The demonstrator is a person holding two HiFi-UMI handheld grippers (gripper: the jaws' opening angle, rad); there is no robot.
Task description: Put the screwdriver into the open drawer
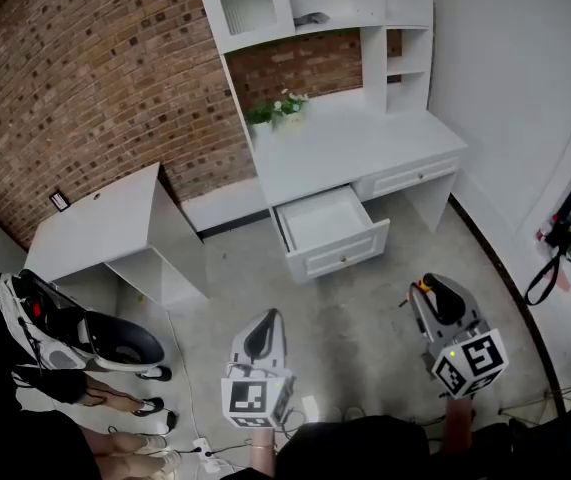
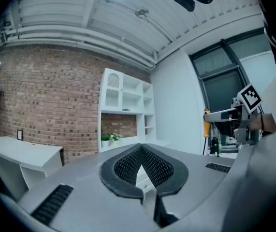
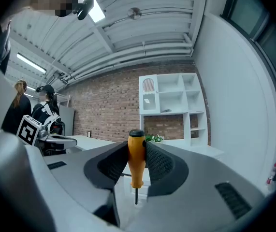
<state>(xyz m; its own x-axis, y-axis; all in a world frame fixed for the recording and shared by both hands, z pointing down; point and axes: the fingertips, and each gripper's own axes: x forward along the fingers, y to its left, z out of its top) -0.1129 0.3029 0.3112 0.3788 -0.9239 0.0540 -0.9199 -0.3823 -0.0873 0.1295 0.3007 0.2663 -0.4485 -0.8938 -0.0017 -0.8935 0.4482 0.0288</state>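
A white desk (image 1: 355,143) stands against the brick wall, and its left drawer (image 1: 325,218) is pulled open and looks empty. Both grippers hang level above the floor, a good way short of the desk. My right gripper (image 1: 427,290) is shut on the screwdriver (image 1: 422,286). In the right gripper view the orange handle (image 3: 137,158) stands upright between the pads of that gripper (image 3: 137,151), with the thin shaft pointing down. My left gripper (image 1: 265,330) is shut with nothing in it, and its fingertips (image 2: 140,151) meet.
A lower white table (image 1: 105,223) stands left of the desk. People's legs and another device (image 1: 90,340) are at the far left. A small plant (image 1: 277,108) sits on the desk top. A curved white wall (image 1: 525,88) closes the right side.
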